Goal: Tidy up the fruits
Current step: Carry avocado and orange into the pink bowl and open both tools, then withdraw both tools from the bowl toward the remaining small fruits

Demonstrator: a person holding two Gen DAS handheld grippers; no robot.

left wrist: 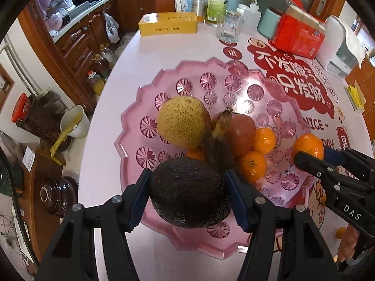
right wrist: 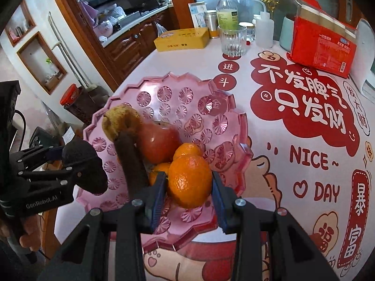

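Note:
A pink faceted fruit tray point(left wrist: 131, 126) point(right wrist: 236, 126) sits on the white table. In it lie a speckled yellow pear point(left wrist: 182, 121), a red apple point(left wrist: 241, 133), an overripe dark banana point(left wrist: 220, 145) and several small oranges point(left wrist: 264, 140). My left gripper point(left wrist: 187, 194) is shut on a dark avocado point(left wrist: 189, 192), held over the tray's near edge; it also shows in the right wrist view point(right wrist: 86, 166). My right gripper point(right wrist: 189, 187) is shut on an orange point(right wrist: 189, 180), held over the tray's right side; it also shows in the left wrist view point(left wrist: 307, 149).
At the table's far side stand a yellow box point(left wrist: 168, 24), a clear glass point(left wrist: 228, 29), a bottle point(left wrist: 216, 3), a red packet of paper cups point(left wrist: 300, 34) and a white appliance point(left wrist: 339, 46). A red printed mat point(right wrist: 304, 107) covers the table's right part. Jars and pots stand on the floor at left.

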